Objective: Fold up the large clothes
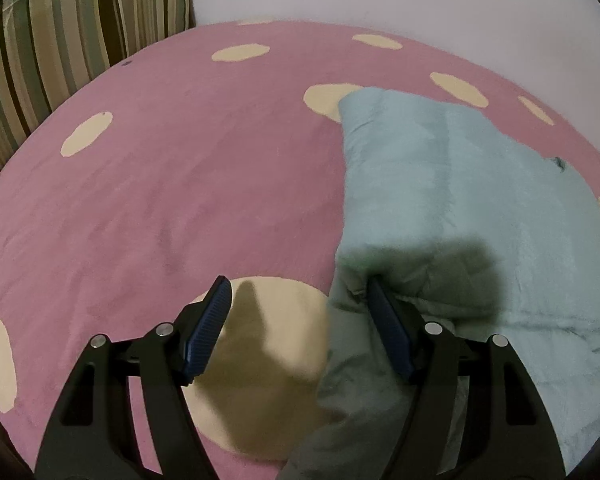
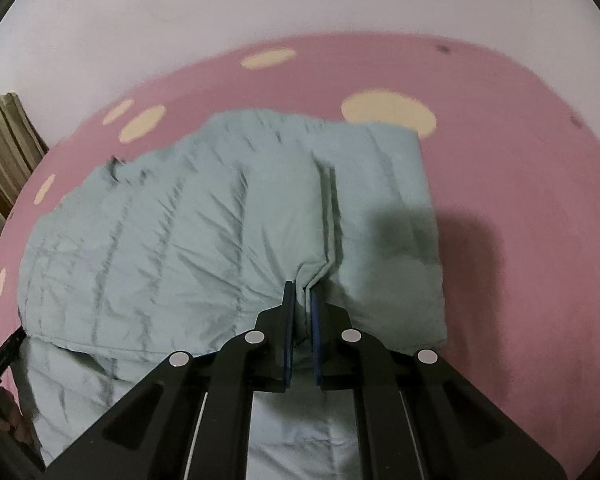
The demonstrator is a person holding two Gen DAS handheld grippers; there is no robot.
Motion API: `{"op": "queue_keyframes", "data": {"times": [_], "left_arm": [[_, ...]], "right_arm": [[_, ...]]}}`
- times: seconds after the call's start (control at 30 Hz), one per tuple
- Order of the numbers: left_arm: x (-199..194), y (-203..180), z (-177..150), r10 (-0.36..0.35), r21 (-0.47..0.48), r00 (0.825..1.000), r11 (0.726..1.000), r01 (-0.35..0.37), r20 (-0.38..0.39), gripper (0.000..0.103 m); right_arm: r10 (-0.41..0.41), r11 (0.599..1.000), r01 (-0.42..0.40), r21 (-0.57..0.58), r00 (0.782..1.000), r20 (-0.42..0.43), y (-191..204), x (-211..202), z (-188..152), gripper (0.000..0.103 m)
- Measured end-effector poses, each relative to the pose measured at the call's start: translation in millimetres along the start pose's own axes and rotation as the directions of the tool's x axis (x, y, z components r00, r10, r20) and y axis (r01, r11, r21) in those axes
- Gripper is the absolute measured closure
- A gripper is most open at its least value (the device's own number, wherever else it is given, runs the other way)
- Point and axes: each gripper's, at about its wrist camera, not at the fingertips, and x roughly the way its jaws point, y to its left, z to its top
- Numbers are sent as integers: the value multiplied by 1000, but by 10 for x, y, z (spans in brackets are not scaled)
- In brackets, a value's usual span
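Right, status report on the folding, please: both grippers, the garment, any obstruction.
Right gripper shut on pale green quilted jacket. Left gripper open, straddling its edge. Pink spotted blanket beneath; nothing blocking.

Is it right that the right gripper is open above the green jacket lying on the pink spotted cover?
Not quite: the right gripper is shut, pinching a fold of the green jacket, as the right wrist view shows. The jacket does lie on the pink spotted cover.

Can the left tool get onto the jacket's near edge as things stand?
Probably yes. The left tool is open and straddles the edge of the pale green quilted jacket: one finger rests on the fabric, the other over the pink spotted blanket. Nothing lies between.
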Motion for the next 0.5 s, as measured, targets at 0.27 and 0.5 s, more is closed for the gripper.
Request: {"op": "queue_keyframes", "data": {"times": [0.27, 0.5], "left_arm": [[58, -25, -3, 18, 29, 1000, 999, -18, -8, 26], [-478, -107, 176, -19, 44, 993, 999, 14, 116, 26]], "right_arm": [[36, 999, -36, 23, 999, -22, -95, 145, -87, 95], [-14, 1000, 13, 15, 994, 111, 75, -377, 11, 68]]}}
